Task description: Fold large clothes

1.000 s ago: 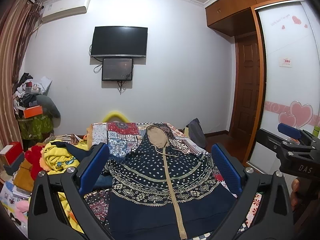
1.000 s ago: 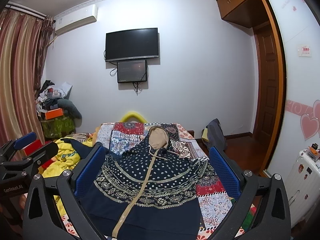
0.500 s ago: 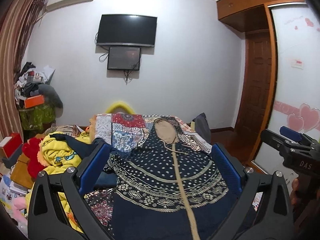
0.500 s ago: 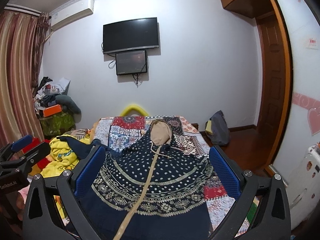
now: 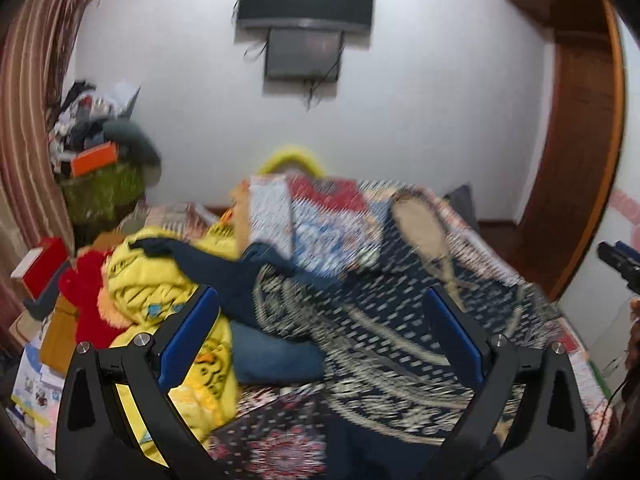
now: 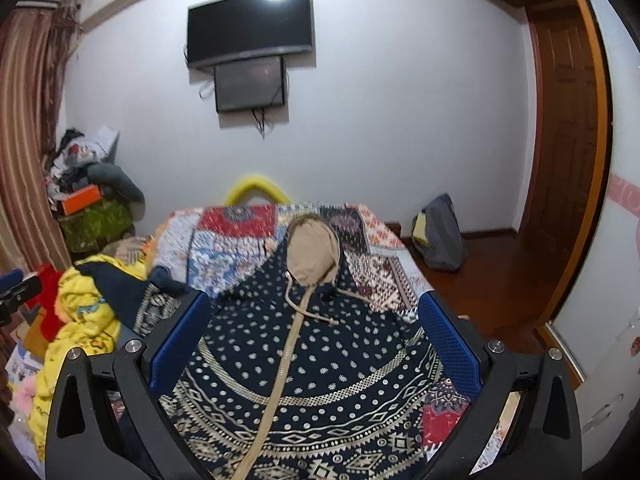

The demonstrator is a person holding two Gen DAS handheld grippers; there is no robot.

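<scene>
- Right wrist view, closest in: the right gripper [image 6: 314, 340] has its blue-padded jaws spread wide with nothing between them, hovering over the near part of the garment.
- Under it is the navy hooded garment [image 6: 320, 360], spread flat on the bed [image 6: 384, 272] with the front up. It has white dots up top and gold diamond bands lower down, and a tan zipper strip [image 6: 280, 376] runs down the middle (pretty sharp in this view).
- A bit further up, the tan-lined hood [image 6: 312, 256] lies open toward the far end of the bed, on a patchwork bedspread [image 6: 236, 240].
- One sleeve [image 6: 124, 292] trails off the left side onto a yellow cartoon blanket [image 6: 80, 320].
- Left wrist view: the left gripper [image 5: 320, 336] is also wide open and holding nothing, above the left side of the garment near that sleeve (this frame is motion-blurred, so fine detail is mush).
- At that view's right edge you can just see the tip of the other gripper.
- Further back: a grey bag [image 6: 440, 240] on the wood floor by the wall, and a pile of clutter [image 6: 88, 184] in the left corner.
- On the far wall: a TV [image 6: 250, 28] with a smaller screen [image 6: 250, 84] just below it.
</scene>
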